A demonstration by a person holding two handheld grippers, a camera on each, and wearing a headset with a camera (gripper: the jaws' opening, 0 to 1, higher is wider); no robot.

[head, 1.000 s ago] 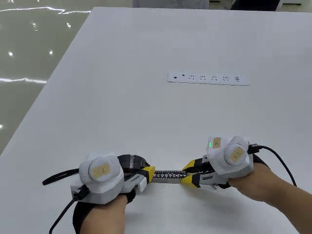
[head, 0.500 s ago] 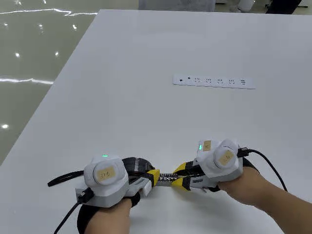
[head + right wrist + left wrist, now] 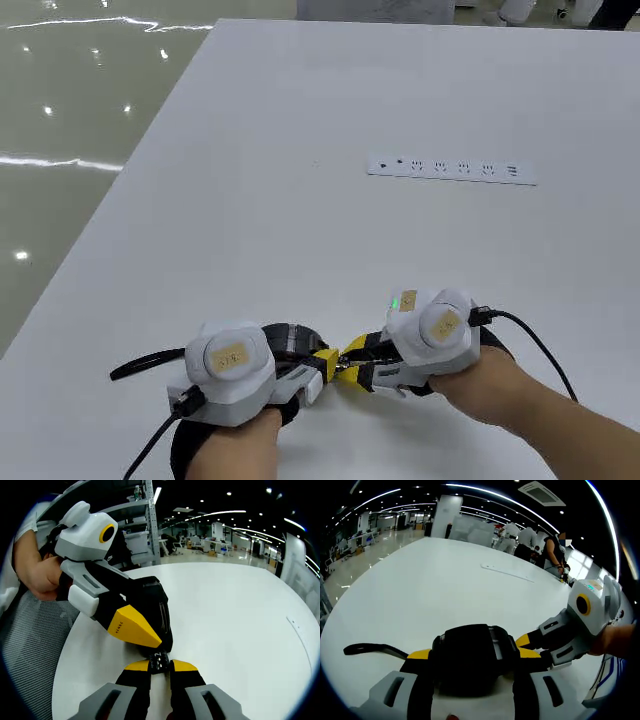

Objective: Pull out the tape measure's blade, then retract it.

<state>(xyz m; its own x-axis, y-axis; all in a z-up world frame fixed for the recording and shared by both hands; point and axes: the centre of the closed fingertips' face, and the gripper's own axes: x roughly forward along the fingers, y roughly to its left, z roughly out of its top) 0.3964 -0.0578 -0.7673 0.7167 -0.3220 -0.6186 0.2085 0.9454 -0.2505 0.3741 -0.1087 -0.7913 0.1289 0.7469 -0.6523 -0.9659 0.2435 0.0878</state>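
Head view: tape [image 3: 288, 338] is low centre, down by the counter [image 3: 300, 150], left tongs [image 3: 322, 362] clamped on its black case, right tongs [image 3: 352, 366] nose-to-nose with them. Left gripper view: case [image 3: 470, 652] wedged between the jaws, lower middle. Right gripper view: right tongs [image 3: 160, 667] pinched on the blade [image 3: 159, 660], just a stub showing at the bottom. Case looks hard and chunky, easy to hold by its sides. Blade's thin springy steel, probably slick, so I'd grip near the hook end and let it back in slowly.
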